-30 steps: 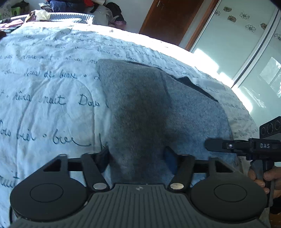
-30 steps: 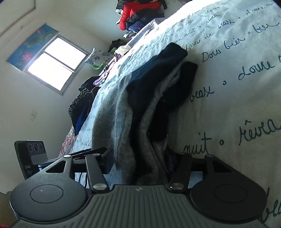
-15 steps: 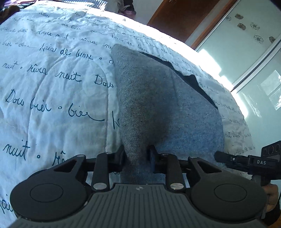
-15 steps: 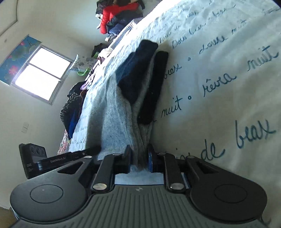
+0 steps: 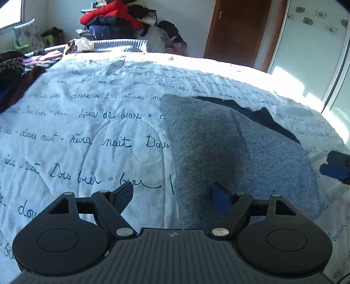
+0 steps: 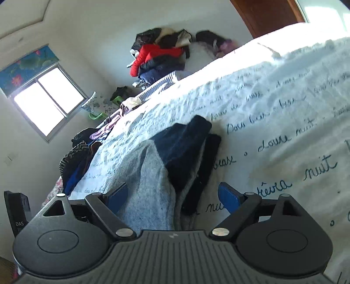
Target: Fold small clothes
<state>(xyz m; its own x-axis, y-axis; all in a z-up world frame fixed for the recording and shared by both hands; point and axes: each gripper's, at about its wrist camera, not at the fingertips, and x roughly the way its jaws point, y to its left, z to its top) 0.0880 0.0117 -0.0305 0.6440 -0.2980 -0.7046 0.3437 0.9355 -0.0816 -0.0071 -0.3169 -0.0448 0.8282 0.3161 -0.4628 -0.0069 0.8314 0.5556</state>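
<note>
left wrist view: release after a fold, grey garment on the bed

item: grey knit garment (image 5: 221, 153), with a dark navy part (image 5: 264, 120) showing at its far edge. location: flat on the white quilt with blue script (image 5: 87, 122), right of centre in this view, its near edge running under the camera housing at 6 o'clock.

left tool (image 5: 172, 194): fingers apart, having just been opening; the right pad sits over the grey knit, the left pad over bare quilt, neither pressing on the cloth. nothing held.

right tool (image 6: 172, 194), right wrist view: fingers apart as well, just opened; the garment's near edge lies between them, loose, not pinched. its tip also shows at 3 o'clock in the left view.

step in hand, as judged: letting go after a fold was laid down; the cloth lies doubled, grey over navy.

next move calls for: drawing both tools clear without dragging the edge, then either taking fresh holds on one side for a further fold or pressing the layers flat. the soft knit is likely to slump if nudged.

background: heap of clothes (image 5: 113, 19) at 11 o'clock, beyond the bed.
</note>
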